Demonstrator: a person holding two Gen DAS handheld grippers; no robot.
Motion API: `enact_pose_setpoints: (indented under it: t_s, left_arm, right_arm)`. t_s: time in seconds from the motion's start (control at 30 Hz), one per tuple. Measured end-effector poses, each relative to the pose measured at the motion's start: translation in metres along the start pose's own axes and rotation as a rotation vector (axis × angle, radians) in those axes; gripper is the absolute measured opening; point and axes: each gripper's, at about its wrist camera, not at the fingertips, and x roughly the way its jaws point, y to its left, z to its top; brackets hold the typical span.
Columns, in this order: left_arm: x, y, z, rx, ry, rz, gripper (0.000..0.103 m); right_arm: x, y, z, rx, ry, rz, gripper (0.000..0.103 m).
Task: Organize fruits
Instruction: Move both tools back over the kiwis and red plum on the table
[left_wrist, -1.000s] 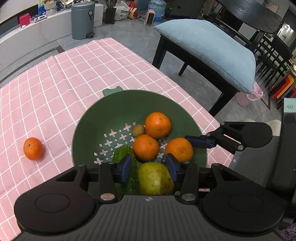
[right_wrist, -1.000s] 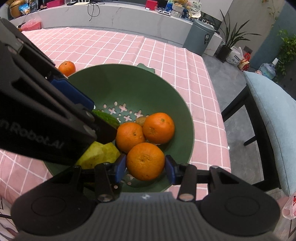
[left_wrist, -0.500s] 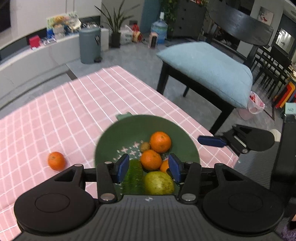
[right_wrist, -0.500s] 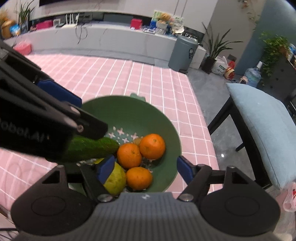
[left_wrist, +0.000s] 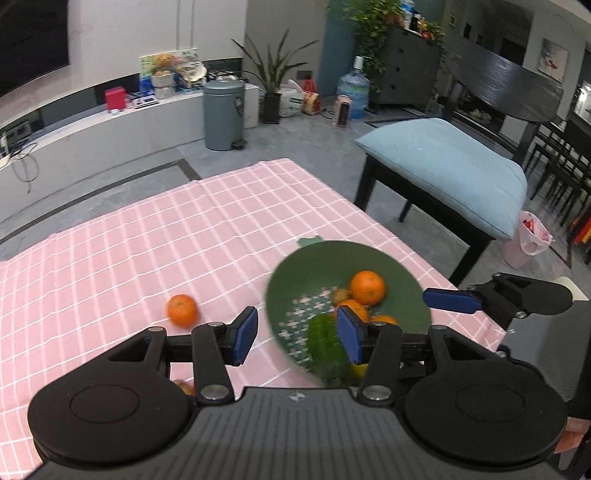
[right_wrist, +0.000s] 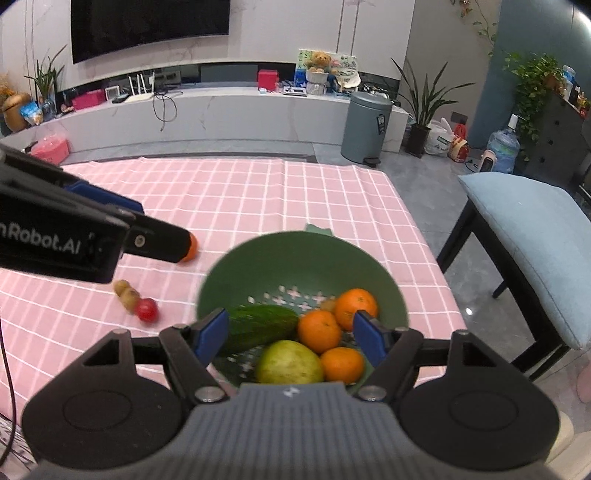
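Both the left gripper (left_wrist: 297, 338) and right gripper (right_wrist: 291, 333) hang open and empty above the green colander (right_wrist: 258, 258) of fruit, only the right view showing the pear (right_wrist: 289, 362), the left gripper's body half-hiding a loose orange (right_wrist: 191, 248).

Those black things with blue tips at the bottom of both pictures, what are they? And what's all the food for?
They are grippers, two-finger tongs a person holds, one in each hand. Each carries a camera looking along its fingers, so one picture comes from the left gripper and the other from the right gripper. Both are open and hold nothing. On the pink checked tablecloth sits a green colander holding a cucumber, a pear and three oranges. Outside it lie a loose orange, a red fruit and small brown fruits. The job is tidying the fruit.
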Motion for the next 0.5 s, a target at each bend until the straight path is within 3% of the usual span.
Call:
enact_pose_setpoints:
  t_s: [0.5]
  left_arm:
    - [-0.010, 0.072, -0.035, -0.136, 0.000, 0.067, 0.058]
  right_arm:
    - [0.008, 0.063, 0.014, -0.147, -0.019, 0.063, 0.071]
